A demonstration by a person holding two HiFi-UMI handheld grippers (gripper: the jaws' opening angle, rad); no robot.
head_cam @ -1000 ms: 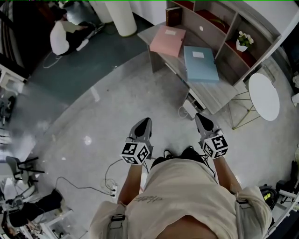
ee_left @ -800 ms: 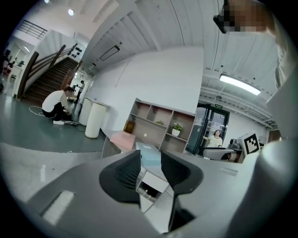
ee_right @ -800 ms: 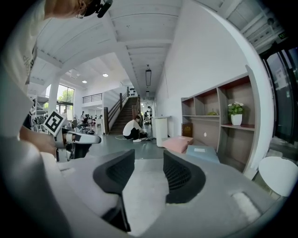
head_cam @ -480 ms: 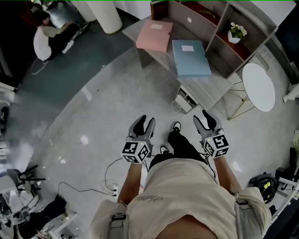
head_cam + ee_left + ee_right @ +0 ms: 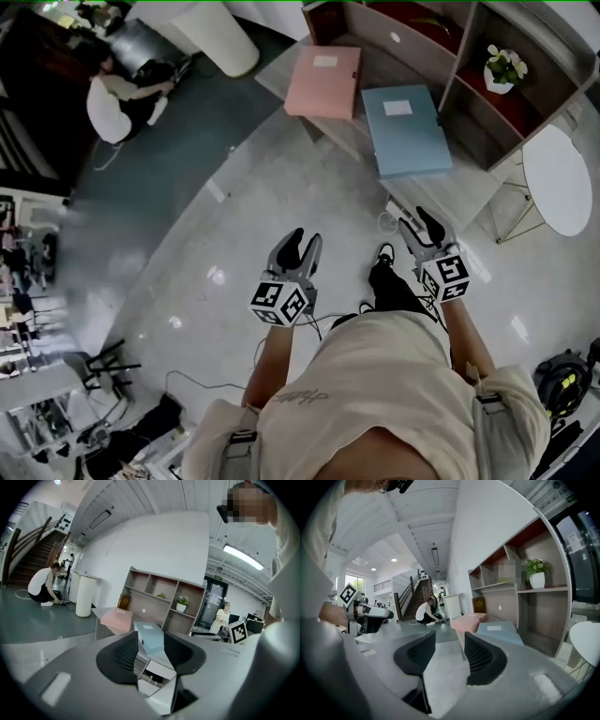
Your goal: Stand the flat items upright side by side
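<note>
A pink file box [image 5: 323, 82] and a light blue file box [image 5: 406, 128] lie flat, side by side, on a grey desk [image 5: 441, 192] in front of an open shelf unit. The left gripper view shows the pink box [image 5: 117, 619] and the blue box [image 5: 151, 638] past its jaws; the right gripper view shows the pink one [image 5: 469, 621] and the blue one [image 5: 497, 632]. My left gripper [image 5: 301, 247] and right gripper [image 5: 421, 221] hang over the floor, well short of the desk. Both are open with nothing between their jaws.
A grey and red shelf unit [image 5: 469, 56] stands behind the desk with a potted plant [image 5: 504, 69] and a brown book [image 5: 123, 602]. A round white side table [image 5: 562, 178] is at the right. A person crouches far left [image 5: 122, 94] by a white cylinder [image 5: 220, 33]. Cables lie on the floor.
Both grippers went from shut to open. The person has walked toward the desk, and the boxes now sit nearer.
</note>
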